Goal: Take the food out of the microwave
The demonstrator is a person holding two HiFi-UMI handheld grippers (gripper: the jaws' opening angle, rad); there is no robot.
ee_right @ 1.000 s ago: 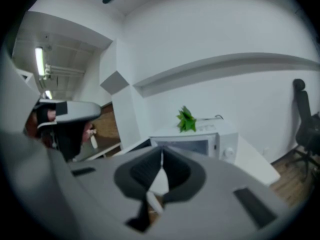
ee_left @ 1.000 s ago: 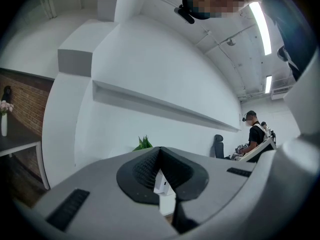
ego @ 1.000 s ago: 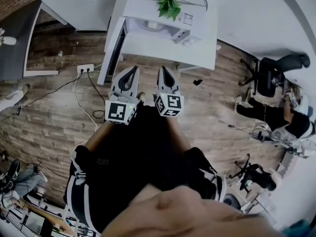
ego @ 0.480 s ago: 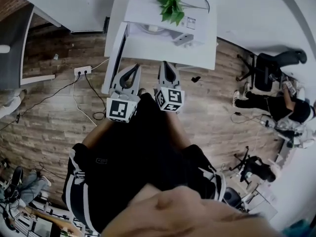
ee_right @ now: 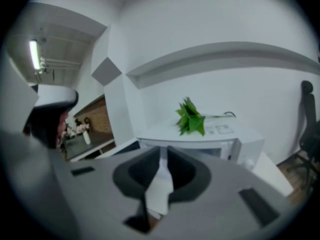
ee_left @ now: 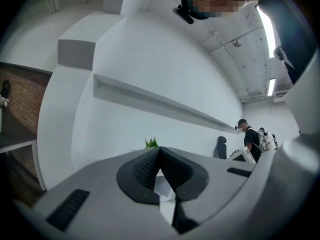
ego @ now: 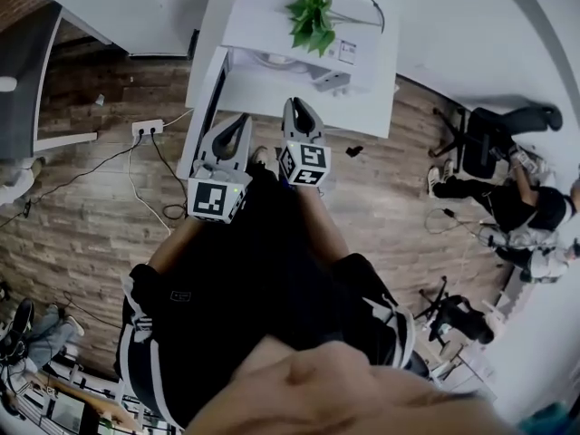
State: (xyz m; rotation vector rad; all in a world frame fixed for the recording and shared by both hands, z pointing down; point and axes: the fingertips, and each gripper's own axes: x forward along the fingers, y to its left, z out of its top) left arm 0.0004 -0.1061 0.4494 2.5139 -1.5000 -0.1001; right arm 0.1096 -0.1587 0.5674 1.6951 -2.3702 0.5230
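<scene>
White microwave sits on a white table, upper middle of head view, w/ a green plant on top. A pale round shape shows at its front; the food itself can't be made out. You hold both grippers side by side at the table's near edge, aimed at the microwave. Left gripper: tips together, nothing btwn. Right gripper: tips all but touching, empty too. Smooth grey shells, dark ribbed pads. Wood-plank floor.
</scene>
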